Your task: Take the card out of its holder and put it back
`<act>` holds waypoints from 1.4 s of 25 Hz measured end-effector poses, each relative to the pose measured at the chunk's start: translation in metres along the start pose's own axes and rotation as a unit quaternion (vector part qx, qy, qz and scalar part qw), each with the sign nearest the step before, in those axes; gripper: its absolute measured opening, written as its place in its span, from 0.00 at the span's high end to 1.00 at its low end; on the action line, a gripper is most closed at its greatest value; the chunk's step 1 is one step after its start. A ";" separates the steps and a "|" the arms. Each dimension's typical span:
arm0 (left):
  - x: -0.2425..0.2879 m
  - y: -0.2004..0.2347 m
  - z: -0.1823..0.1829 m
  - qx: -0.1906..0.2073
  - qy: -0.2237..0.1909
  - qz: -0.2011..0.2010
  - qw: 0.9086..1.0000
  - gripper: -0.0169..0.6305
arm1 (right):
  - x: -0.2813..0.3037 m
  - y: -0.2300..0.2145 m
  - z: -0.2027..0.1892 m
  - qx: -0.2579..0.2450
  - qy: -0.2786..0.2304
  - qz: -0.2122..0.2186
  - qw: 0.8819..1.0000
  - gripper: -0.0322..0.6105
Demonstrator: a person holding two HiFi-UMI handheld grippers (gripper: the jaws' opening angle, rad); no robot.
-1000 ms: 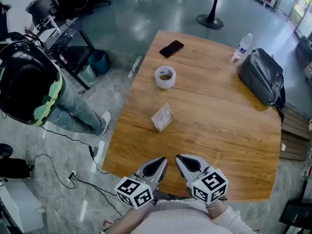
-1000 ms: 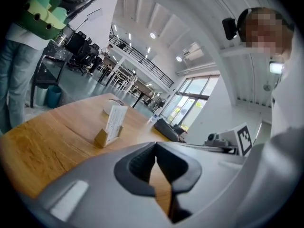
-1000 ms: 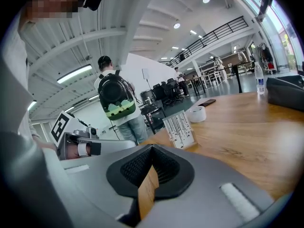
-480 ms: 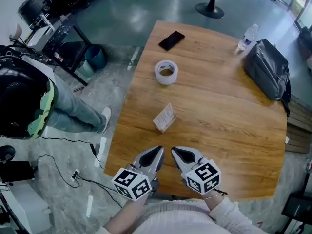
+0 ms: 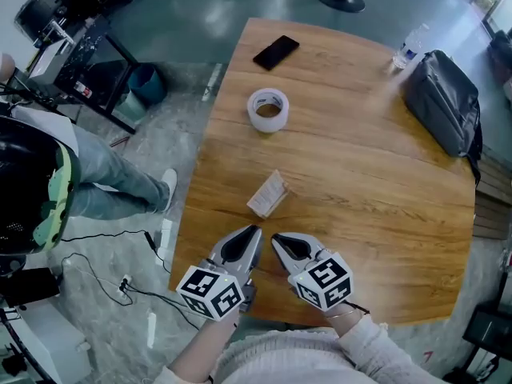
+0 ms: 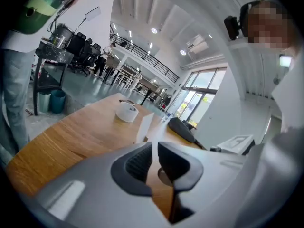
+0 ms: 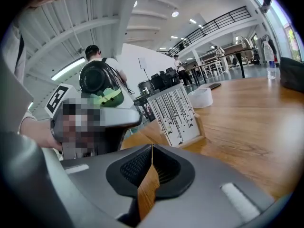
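Observation:
The white card stands upright in its small wooden holder near the table's front left. In the right gripper view the card shows black line print, and the holder is at its foot. My left gripper sits just short of the holder. Its jaws are opening, with a thin gap and nothing between them. Beside it, my right gripper is shut and empty. From the left gripper view I see the card edge-on ahead.
On the wooden table lie a tape roll, a black phone, a water bottle and a dark bag. A person in a black helmet stands left of the table, with cables on the floor.
Both grippers have moved forward over the table edge, closer to the card holder. The left jaws show a slight gap now.

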State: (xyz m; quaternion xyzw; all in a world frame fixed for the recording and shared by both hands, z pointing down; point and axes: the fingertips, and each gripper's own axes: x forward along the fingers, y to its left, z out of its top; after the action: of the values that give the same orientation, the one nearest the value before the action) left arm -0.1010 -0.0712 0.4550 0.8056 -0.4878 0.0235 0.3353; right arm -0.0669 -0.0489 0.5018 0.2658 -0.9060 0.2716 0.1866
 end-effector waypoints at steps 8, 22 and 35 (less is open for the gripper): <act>0.011 0.022 0.014 0.016 -0.008 0.025 1.000 0.78 | 0.026 -0.015 0.002 -0.013 0.010 -0.007 1.000 0.90; 0.028 0.023 0.039 0.044 -0.023 0.003 0.999 0.83 | 0.050 -0.024 0.001 -0.022 0.026 -0.013 0.999 0.85; 0.029 0.024 0.040 0.047 -0.020 -0.006 0.999 0.91 | 0.055 -0.023 0.006 -0.039 0.021 -0.027 0.999 0.81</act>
State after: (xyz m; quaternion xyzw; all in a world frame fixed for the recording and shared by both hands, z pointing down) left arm -0.1166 -0.1230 0.4467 0.8238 -0.4877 0.0283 0.2876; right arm -0.0979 -0.0898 0.5328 0.2772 -0.9041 0.2363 0.2236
